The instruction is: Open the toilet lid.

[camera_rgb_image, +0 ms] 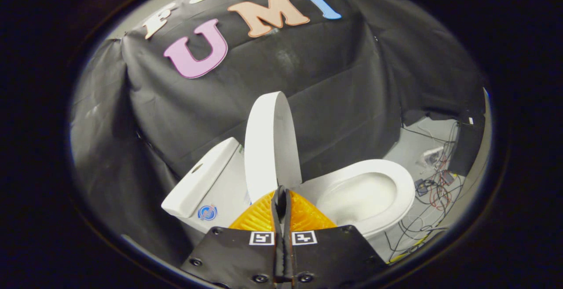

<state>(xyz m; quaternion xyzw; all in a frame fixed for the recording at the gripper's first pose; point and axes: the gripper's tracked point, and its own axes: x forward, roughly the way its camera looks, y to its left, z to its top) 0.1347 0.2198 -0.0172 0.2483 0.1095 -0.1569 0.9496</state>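
A white toilet stands ahead of me, tilted in my view. Its lid (269, 144) is raised upright, leaning back near the tank (206, 179). The seat ring (396, 179) lies down around the open bowl (358, 199), to the right of the lid. My gripper (281, 192) is shut, its two fingers pressed together with nothing between them. The fingertips sit just below the lid's lower edge; I cannot tell whether they touch it.
Black cloth walls close in behind and to the left of the toilet. On the grey floor to the right lie tangled cables (435, 192) and small devices. A dark box (468, 144) stands at the far right.
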